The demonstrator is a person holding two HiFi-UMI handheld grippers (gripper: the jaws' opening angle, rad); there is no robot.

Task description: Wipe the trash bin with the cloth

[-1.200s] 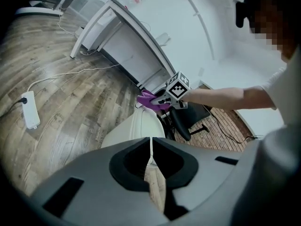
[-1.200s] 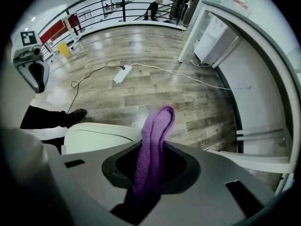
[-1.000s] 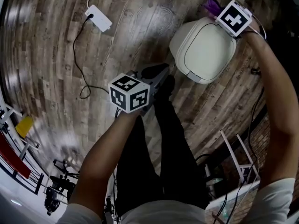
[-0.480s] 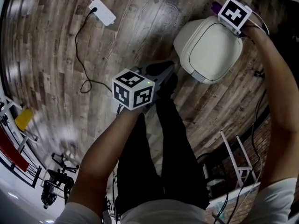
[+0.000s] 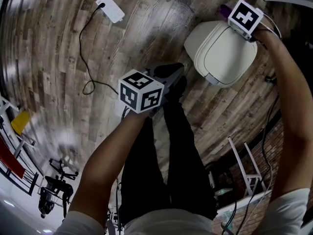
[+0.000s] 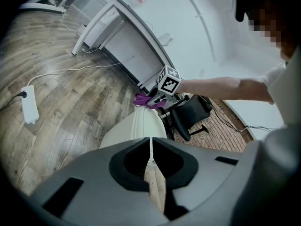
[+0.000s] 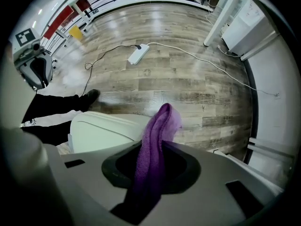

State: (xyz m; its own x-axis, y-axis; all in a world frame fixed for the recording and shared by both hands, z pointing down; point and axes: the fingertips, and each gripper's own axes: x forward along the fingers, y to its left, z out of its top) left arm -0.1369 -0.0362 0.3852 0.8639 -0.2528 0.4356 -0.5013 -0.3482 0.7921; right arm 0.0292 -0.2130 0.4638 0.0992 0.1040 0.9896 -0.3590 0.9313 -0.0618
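The right gripper (image 7: 155,147) is clamping down on the purple cloth (image 7: 163,119). The cloth is sticking up out of the jaws in a fold, and its lower end is dropping out of sight into the gripper body. All this is happening at the far edge of the cream trash bin (image 5: 222,53), which is standing closed on the wood floor (image 5: 54,58).

In the head view the marker cube (image 5: 246,16) is covering nearly all of that gripper, so only a sliver of purple is peeking out beside it. I honestly can't tell from there whether the cloth is pressing on the bin's top or just hanging over the rim. In the left gripper view it's looking like it's right on the top edge, but it's tiny there.

The left gripper (image 6: 150,149) isn't holding anything. Its jaws are sitting together with just a hairline slit between them. It's hanging in the air above the person's dark trouser legs (image 5: 168,151), pointing toward the bin, near it but not touching. In its own view, its body is blocking the lower part of the bin.

Off to the side a white power strip (image 5: 112,10) is lying on the floor, with a thin black cord (image 5: 82,43) looping away from it. A black office chair (image 6: 190,114) is standing behind the bin, partly hidden by the right gripper. A white desk (image 6: 127,41) is running off past it. The bottom-left corner of the head view is smearing out, and I'm only making out yellow and red shapes there.
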